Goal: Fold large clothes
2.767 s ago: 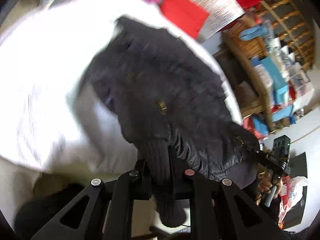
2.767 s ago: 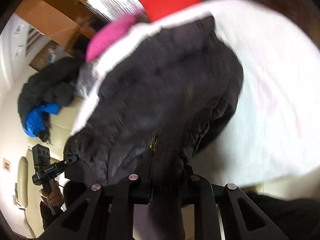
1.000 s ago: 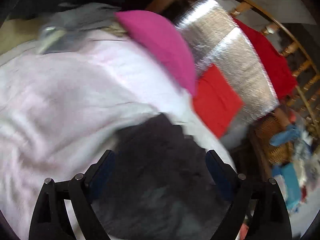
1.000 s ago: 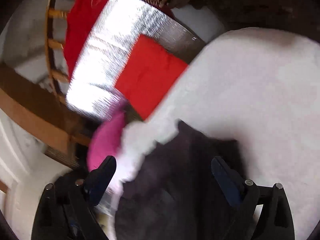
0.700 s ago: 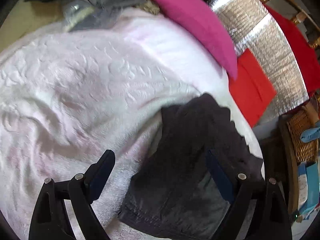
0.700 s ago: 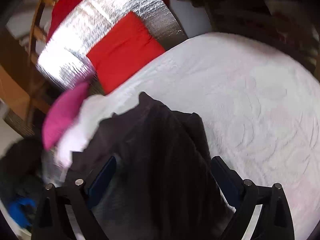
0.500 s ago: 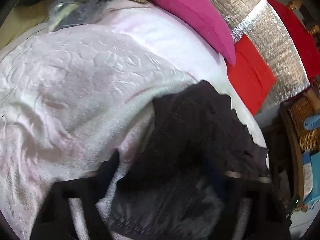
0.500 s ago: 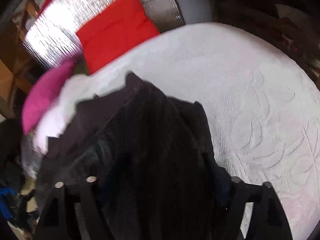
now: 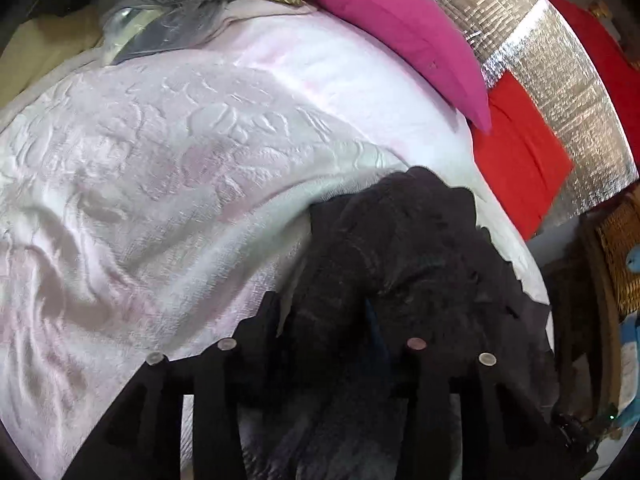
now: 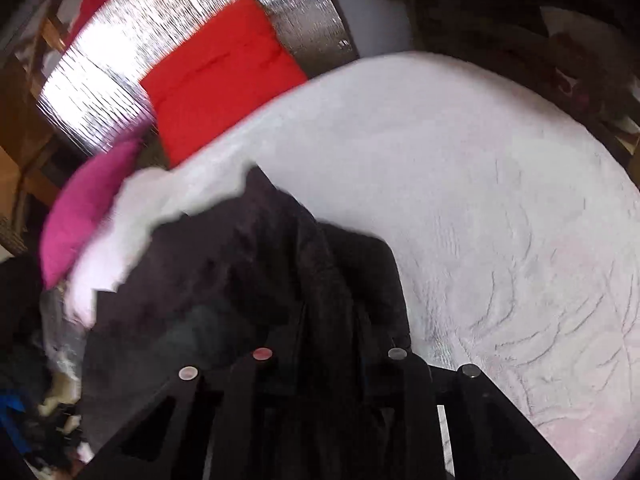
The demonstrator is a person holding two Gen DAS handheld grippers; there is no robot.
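Both claws pinch the dark jacket: the left claw and right claw grip its near edge, on the pale blanket beside a pink pillow.

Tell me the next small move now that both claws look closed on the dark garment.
Probably lift both claws together and draw the dark jacket over the pale pink bedspread. The left claw and right claw each pinch its near edge, while the rest lies bunched.
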